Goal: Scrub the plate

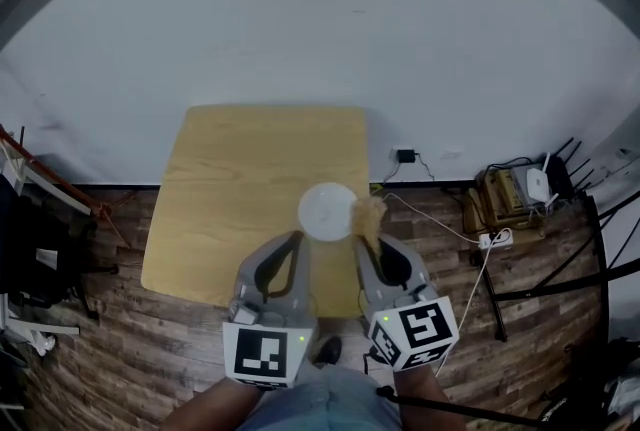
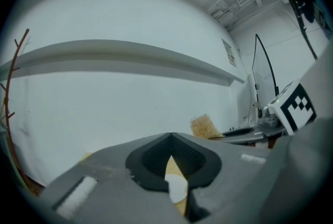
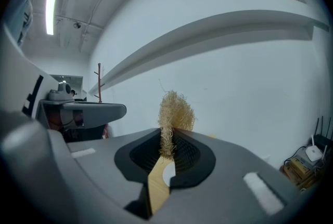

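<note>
plate (image 1: 326, 211) lies flat on table (image 1: 230, 179) | right claw (image 3: 167, 137), just right of plate, is clamped on fibre scrubber (image 3: 176, 109); left claw (image 2: 170, 137), at plate's near-left rim, is closed, nothing held | risk: plate is unheld, so it may be slid along under scrubbing; scrubber may be tugged loose

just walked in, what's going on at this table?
A person holds a hand-held gripper in each hand over a wooden table. The right hand-held gripper is shut on a tan fibrous scrubber, held at the right edge of the white plate. The left hand-held gripper is shut with nothing in it, by the plate's near left edge. I cannot tell if the scrubber touches the plate.
</note>
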### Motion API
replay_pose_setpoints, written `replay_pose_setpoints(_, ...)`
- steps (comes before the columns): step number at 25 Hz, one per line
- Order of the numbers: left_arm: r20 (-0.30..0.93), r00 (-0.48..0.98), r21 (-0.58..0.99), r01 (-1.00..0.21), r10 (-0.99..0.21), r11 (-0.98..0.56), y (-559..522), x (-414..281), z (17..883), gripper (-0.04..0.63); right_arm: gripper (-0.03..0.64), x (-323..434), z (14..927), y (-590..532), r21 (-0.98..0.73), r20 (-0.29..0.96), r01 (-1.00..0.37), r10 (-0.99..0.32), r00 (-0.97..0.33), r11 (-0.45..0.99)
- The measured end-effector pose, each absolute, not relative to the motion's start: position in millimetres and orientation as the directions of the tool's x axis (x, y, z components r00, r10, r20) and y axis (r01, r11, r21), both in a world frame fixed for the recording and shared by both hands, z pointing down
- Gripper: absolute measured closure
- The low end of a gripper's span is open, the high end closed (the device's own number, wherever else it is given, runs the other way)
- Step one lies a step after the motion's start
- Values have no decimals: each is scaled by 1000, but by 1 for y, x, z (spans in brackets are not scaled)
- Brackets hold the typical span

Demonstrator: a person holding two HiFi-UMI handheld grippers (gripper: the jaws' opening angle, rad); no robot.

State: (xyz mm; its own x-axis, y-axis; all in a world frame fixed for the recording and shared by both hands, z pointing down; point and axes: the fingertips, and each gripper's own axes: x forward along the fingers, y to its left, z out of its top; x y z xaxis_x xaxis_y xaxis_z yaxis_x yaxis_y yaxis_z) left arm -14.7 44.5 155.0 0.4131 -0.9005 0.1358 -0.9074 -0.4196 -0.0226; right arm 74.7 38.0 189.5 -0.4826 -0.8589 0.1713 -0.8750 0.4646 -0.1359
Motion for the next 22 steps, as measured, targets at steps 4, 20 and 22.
replay_pose_setpoints(4, 148, 412, -11, -908, -899, -418, 20, -20, 161, 575, 572, 71, 196, 16, -136, 194, -877, -855, -481, 462)
replay_pose_setpoints(20, 194, 438, 94, -899, -878, -427, -82, -60, 184, 574, 572, 46, 204, -69, -93, 294, -904, -856, -426, 418)
replay_pose_setpoints(22, 216, 433, 109, -901, -875, -419, -87, -66, 198, 574, 572, 43, 221, -73, -101, 334, -904, -842, -424, 415)
